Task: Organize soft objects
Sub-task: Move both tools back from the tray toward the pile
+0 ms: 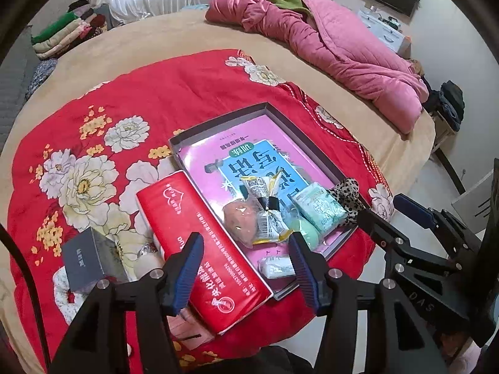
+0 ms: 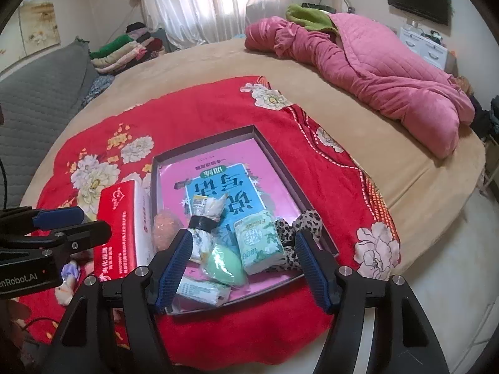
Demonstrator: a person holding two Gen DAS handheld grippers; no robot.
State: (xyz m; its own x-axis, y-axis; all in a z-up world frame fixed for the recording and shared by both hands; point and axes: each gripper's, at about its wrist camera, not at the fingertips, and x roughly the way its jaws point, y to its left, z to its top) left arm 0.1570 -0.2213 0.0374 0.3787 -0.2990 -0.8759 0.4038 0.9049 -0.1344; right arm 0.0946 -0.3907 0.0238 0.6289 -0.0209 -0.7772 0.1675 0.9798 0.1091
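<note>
Two grippers hang over a red floral blanket [image 1: 174,93] spread on a tan bed. The left gripper [image 1: 246,269] has its blue-padded jaws apart, with nothing pressed between them; under them lies a red tissue pack [image 1: 199,243], which rests on the blanket just beside the tray. The right gripper [image 2: 246,265] also stands with its jaws spread and empty, above the near end of a shallow grey box tray [image 2: 280,162].

A pink and blue booklet [image 2: 218,180] lines the tray's floor. On it, crowded toward the near end, lie a pink sponge in clear wrap [image 2: 167,227], a snack packet pinched by a black band [image 2: 202,215], a mint-green egg-shaped sponge [image 2: 223,268], a green pocket tissue pack [image 2: 257,243], a leopard-print scrunchie [image 2: 305,224] against the right wall, and a small white wrapped packet [image 2: 202,290] at the near edge.

Left of the tissue pack, a dark small box [image 1: 85,258] sits on the blanket. A rumpled pink quilt [image 1: 336,43] lies across the far side of the bed.
</note>
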